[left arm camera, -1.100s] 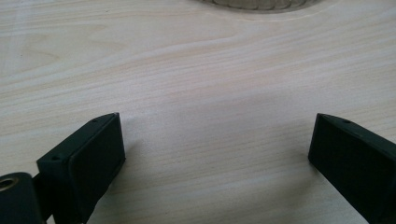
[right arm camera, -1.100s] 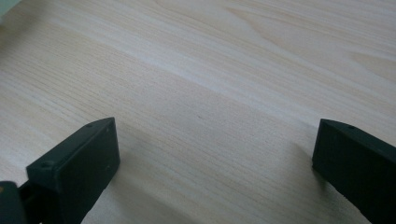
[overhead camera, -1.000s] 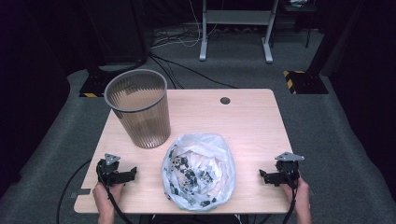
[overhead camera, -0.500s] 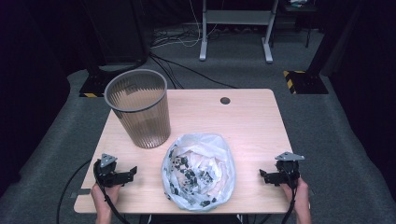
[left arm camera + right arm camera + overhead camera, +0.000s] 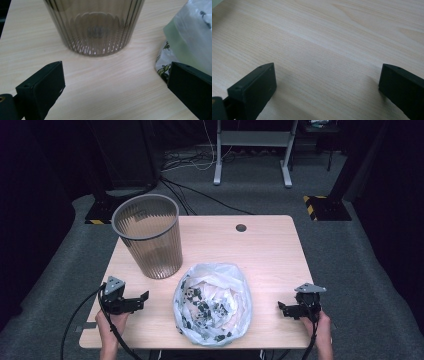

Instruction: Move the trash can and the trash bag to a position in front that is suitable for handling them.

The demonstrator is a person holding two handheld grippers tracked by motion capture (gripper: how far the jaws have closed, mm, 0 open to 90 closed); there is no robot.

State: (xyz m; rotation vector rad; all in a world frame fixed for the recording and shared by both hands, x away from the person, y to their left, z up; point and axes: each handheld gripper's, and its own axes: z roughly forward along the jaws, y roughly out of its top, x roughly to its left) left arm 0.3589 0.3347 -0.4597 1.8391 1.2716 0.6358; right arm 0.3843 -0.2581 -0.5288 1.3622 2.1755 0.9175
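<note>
Resting: both tools sit low over the wooden table (image 5: 270, 250), one at each near corner, nothing gripped
left tool (image 5: 141, 298): near-left part of the table, held by a hand (image 5: 107, 325) from the bottom edge; jaws spread wide, empty; cable trails off the near-left edge
left tool, own view (image 5: 112, 85): bare wood between the two black jaws; bin base straight ahead, bag edge just beside the right-hand jaw (touching or not, cannot tell)
right tool (image 5: 283, 309): near-right part of the table, held by a hand (image 5: 322, 327); jaws spread wide, empty; grey three-cornered plate on top
right tool, own view (image 5: 325, 85): plain wood grain between the jaws
bag (image 5: 214, 302): crumpled translucent white plastic bag with a dark leaf-like print, lies on the near middle of the table between the two tools; apart from both in the high view, nearer the left one
bag, left gripper view (image 5: 190, 37): pale, greenish-white, print at its lower edge
bin (image 5: 149, 237): grey ribbed see-through waste bin, upright on the far-left part of the table, open top; stands behind the left tool and just beside the bag's far-left edge
bin, left gripper view (image 5: 96, 25): round base flat on the wood (inside looks bare through the wall)
hole (image 5: 241, 227): small dark round cable hole at the far middle of the table, well apart from everything
floor (image 5: 360, 270): grey carpet around the table
</note>
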